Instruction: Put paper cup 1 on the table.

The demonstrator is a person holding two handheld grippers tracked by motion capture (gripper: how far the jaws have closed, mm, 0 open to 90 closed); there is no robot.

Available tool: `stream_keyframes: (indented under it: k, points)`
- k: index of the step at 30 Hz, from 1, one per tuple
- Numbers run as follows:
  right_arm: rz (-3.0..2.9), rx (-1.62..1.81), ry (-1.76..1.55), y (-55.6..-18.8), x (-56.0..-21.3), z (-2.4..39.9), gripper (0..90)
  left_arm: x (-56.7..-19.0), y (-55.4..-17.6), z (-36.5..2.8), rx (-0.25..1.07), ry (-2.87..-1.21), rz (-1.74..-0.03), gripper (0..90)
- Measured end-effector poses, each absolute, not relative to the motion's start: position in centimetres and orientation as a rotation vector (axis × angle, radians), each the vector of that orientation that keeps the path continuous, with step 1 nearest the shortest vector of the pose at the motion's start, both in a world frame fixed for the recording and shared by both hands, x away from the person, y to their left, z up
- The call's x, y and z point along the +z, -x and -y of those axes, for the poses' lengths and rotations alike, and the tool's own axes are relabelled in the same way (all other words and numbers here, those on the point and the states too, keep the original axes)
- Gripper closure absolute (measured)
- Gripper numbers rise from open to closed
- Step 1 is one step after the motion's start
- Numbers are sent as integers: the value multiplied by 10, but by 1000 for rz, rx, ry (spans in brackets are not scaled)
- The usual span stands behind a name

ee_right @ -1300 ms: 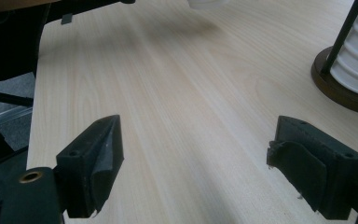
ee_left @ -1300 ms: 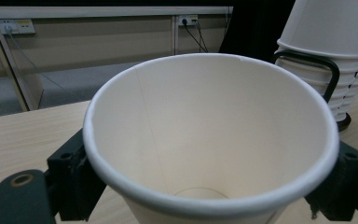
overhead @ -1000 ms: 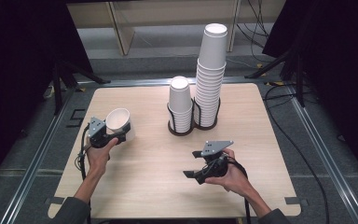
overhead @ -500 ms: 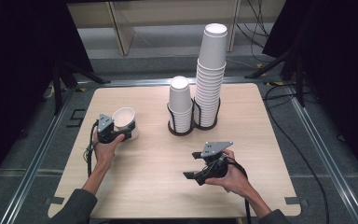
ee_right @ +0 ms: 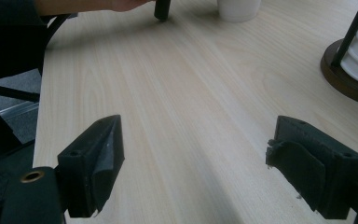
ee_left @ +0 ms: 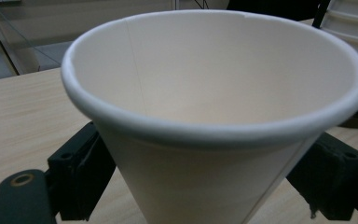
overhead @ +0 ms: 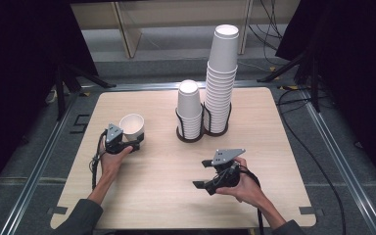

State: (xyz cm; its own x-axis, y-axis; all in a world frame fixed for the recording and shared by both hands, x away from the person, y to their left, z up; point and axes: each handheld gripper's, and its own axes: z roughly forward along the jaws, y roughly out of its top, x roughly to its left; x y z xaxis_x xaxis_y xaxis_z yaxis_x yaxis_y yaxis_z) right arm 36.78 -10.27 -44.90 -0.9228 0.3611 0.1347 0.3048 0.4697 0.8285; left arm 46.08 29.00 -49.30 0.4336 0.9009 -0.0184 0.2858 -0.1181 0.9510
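A: Where's your cup?

B: The paper cup stands upright at about nine o'clock on the worktop, near its left edge. Your left gripper has its jaws clamped on the cup's lower wall, having just been closing on it.

A: And your other hand?

B: Your right gripper hovers at five o'clock, jaws wide apart with nothing between. Bare wood lies ahead of it; the cup stacks in their holder stand at twelve.
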Motion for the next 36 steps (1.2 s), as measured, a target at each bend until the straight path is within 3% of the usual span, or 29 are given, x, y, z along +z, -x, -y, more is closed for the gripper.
stream_keyframes:
  k: [21, 36]
  points:
    - [-2585, 1462, -657, -368, -446, 116, 179, -484, -417, -296, 688, -1704, -1100, 142]
    - [-2347, 1511, -942, -381, -434, 147, 176, -467, -351, -279, 662, -1672, -1040, 142]
